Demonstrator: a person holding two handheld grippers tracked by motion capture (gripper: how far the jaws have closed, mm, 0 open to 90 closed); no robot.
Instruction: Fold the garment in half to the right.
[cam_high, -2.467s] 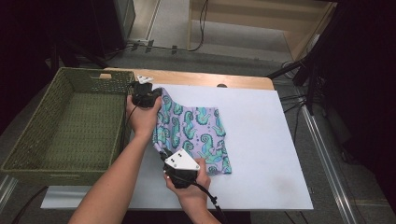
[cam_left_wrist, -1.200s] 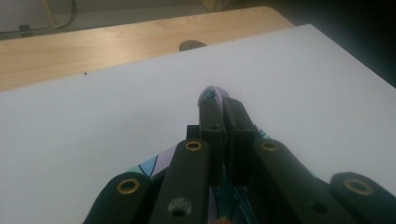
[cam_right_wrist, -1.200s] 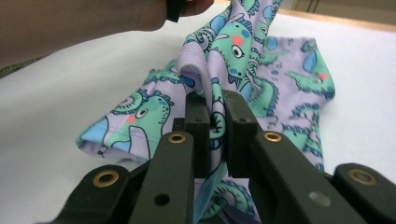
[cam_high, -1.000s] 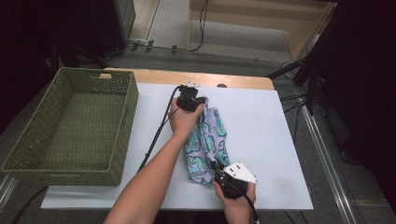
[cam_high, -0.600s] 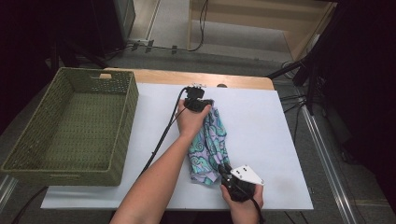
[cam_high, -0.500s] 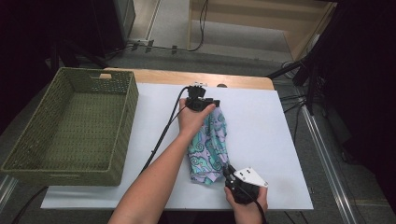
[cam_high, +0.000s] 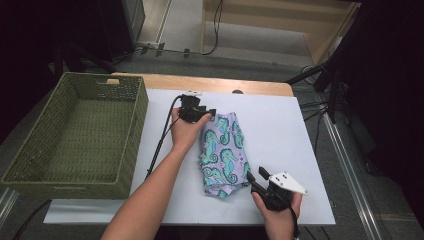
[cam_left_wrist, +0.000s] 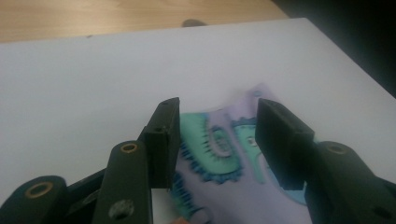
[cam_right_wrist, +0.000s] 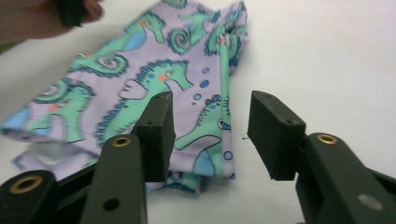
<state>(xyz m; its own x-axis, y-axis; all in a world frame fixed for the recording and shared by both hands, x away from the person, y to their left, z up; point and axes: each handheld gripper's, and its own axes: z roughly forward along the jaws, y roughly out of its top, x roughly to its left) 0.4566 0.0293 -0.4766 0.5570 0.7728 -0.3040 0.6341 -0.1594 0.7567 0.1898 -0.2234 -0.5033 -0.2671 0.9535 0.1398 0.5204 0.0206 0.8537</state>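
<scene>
A lilac cloth (cam_high: 222, 152) printed with teal seahorses lies folded into a narrow strip on the white sheet (cam_high: 280, 125). My left gripper (cam_high: 210, 112) sits at the cloth's far end, and its jaws have just been opening. In the left gripper view the gripper (cam_left_wrist: 217, 107) is open over the cloth's corner (cam_left_wrist: 219, 140), pressing on nothing. My right gripper (cam_high: 256, 179) is at the cloth's near right corner, and its jaws have also just been opening. In the right gripper view the gripper (cam_right_wrist: 210, 100) stands open above the cloth's edge (cam_right_wrist: 140, 79), free of it.
A green woven basket (cam_high: 130, 130) stands at the left, holding nothing. The wooden table edge (cam_high: 210, 82) runs along the back. Bare white sheet stretches to the right of the cloth. The other hand (cam_right_wrist: 46, 18) shows at the top left of the right gripper view.
The cloth was folded over to the right into a narrow strip. Both grippers have let go of it and opened. The left one drew back to the left, the right one slightly right.
</scene>
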